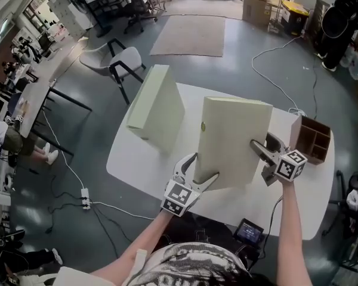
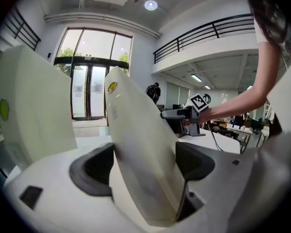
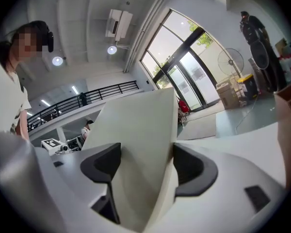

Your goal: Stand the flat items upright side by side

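Observation:
A pale green flat box (image 1: pixel 230 142) is lifted above the white table (image 1: pixel 137 165), nearly upright and leaning a little. My left gripper (image 1: pixel 198 170) is shut on its lower left edge, and my right gripper (image 1: pixel 264 149) is shut on its right edge. In the left gripper view the box (image 2: pixel 136 144) fills the space between both pads of that gripper (image 2: pixel 143 166). In the right gripper view the box (image 3: pixel 140 130) is likewise pressed between that gripper's (image 3: pixel 145 166) pads. A second pale green flat box (image 1: pixel 158 109) stands upright on the table's far left part.
A brown wooden organizer (image 1: pixel 313 139) sits at the table's right edge. A small screen device (image 1: pixel 249 231) is by the near edge. Beyond the table are a white chair (image 1: pixel 122 64), a rug (image 1: pixel 191 34) and cables on the floor.

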The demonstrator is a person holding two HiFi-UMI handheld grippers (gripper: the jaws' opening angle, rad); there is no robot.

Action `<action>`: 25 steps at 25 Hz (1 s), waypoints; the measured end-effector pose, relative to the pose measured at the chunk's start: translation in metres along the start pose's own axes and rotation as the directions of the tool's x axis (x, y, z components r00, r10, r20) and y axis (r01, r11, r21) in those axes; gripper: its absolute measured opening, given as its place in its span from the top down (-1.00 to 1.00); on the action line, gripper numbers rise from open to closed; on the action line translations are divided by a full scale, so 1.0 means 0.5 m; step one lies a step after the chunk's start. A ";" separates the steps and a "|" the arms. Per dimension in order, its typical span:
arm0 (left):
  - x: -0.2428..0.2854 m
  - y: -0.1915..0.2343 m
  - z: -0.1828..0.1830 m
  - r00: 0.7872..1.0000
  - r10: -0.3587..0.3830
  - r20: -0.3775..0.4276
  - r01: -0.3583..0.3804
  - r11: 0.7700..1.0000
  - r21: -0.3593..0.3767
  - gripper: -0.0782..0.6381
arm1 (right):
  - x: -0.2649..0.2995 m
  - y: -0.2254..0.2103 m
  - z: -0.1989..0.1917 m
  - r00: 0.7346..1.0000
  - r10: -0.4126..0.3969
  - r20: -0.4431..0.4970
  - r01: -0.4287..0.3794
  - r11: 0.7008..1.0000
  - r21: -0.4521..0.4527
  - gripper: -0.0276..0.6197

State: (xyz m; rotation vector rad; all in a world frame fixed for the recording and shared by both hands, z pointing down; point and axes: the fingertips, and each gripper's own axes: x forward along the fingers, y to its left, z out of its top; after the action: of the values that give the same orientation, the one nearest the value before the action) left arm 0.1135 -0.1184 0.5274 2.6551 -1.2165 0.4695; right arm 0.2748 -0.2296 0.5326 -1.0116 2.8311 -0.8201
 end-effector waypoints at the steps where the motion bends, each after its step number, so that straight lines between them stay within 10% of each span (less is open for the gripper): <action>1: -0.006 0.006 0.004 1.000 0.011 0.004 -0.011 1.000 0.025 -0.31 | 0.006 0.008 0.006 1.000 0.013 0.011 -0.013 1.000 -0.012 -0.12; 8: -0.039 0.053 0.009 0.993 0.115 -0.002 -0.111 0.966 0.235 -0.31 | 0.062 0.051 0.038 0.993 0.102 0.062 -0.093 0.987 -0.127 -0.12; 15: -0.074 0.085 -0.024 0.974 0.226 0.017 -0.223 0.946 0.235 -0.31 | 0.118 0.104 0.044 0.984 0.167 0.069 -0.148 0.963 -0.225 -0.11; 25: -0.109 0.149 -0.067 0.884 0.461 0.077 -0.458 0.822 0.340 -0.31 | 0.208 0.166 0.041 0.967 0.251 -0.047 -0.250 0.894 -0.372 -0.11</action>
State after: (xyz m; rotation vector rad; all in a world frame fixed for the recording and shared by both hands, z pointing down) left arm 0.0163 -0.1184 0.5419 2.5991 -1.9494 0.8405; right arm 0.1483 -0.2471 0.4897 -0.6403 3.0949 -0.2560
